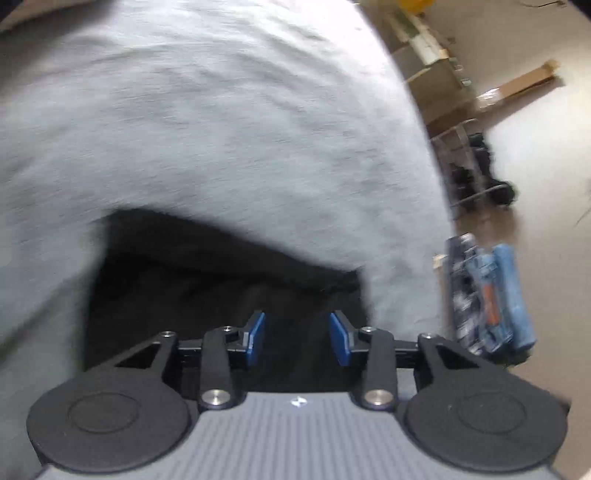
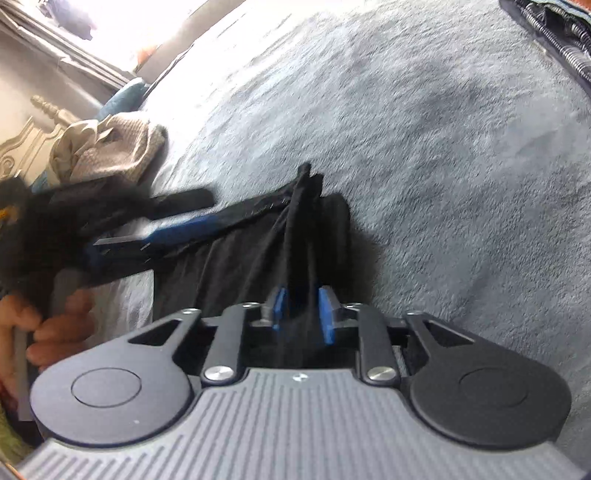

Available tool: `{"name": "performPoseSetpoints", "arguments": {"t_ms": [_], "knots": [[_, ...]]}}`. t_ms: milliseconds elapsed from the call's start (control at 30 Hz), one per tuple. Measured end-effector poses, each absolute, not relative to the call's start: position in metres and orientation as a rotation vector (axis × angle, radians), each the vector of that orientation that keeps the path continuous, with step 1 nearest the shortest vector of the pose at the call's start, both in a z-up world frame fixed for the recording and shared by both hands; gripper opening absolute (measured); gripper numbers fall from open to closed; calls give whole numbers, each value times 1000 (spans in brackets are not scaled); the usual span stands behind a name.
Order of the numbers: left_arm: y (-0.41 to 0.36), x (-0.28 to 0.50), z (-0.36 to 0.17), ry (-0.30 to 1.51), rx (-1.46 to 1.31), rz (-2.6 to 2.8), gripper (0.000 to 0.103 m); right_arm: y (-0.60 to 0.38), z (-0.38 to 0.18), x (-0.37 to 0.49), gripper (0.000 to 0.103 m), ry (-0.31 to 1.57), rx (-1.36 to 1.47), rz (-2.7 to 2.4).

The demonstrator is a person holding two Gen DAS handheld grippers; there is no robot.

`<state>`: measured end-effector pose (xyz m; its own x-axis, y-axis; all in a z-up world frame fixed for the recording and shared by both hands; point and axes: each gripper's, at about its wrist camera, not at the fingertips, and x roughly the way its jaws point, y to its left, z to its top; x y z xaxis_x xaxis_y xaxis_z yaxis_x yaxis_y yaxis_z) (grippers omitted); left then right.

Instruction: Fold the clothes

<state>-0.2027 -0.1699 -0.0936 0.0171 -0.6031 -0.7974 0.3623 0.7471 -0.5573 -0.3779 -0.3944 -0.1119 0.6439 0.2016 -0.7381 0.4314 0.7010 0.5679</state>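
Observation:
A black garment lies on the grey fleece bedspread. My left gripper hovers over it, blue pads apart, nothing pinched between them. In the right wrist view the same black garment is bunched into a ridge that rises to a peak. My right gripper straddles the near end of that ridge with its blue pads apart; the cloth sits loosely between them. The left gripper's blurred fingers reach in from the left beside the garment, held by a hand.
A folded stack of blue patterned clothes sits at the bed's right edge. A beige heap of clothes lies by the headboard. A dark folded item is at the far corner. Cardboard and dark things are on the floor.

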Motion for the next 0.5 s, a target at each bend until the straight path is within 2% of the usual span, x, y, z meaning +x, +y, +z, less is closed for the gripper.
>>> {"name": "performPoseSetpoints", "arguments": {"t_ms": [167,367,400,433,500], "knots": [[-109,-221,-96,1442,-148,-650,39,-392,-118,-372,27,915,814,-141],[-74,-251,-107,1516,-78,-641,40,-388,-114,-376,24,950,801,-99],[-73,-255,-110,1527,-70,-647,40,-388,-116,-376,20,966,805,-100],[-72,-259,-113,1538,-61,-652,40,-388,-117,-377,8,970,812,-102],[-69,-266,-117,1553,-55,-669,40,-388,-112,-378,4,959,831,-88]]}}
